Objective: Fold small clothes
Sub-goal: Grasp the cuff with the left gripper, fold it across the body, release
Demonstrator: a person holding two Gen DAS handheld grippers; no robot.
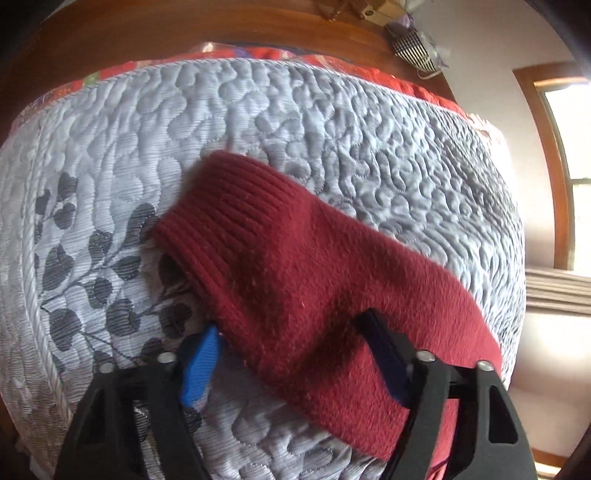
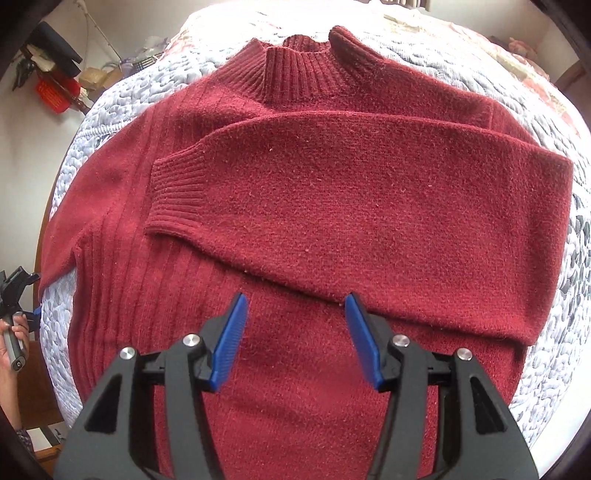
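Note:
A dark red knit sweater (image 2: 332, 221) lies flat on the bed, collar at the far side. One sleeve (image 2: 369, 177) is folded across the chest, its ribbed cuff (image 2: 173, 195) pointing left. My right gripper (image 2: 295, 295) hovers open just above the lower body of the sweater, with nothing between its blue pads. The other sleeve (image 1: 295, 258) stretches out over the quilt. My left gripper (image 1: 291, 325) stands open astride this sleeve, one finger on each side of the fabric. In the right wrist view, the left gripper (image 2: 16, 284) shows at the left edge.
A grey-blue quilted bedspread (image 1: 332, 122) with dark leaf prints covers the bed. A wooden headboard (image 1: 147, 33) runs behind it and a window (image 1: 569, 147) is at the right. A hand (image 2: 11, 343) holds the left gripper's handle. Cluttered items (image 2: 55, 92) hang on the far wall.

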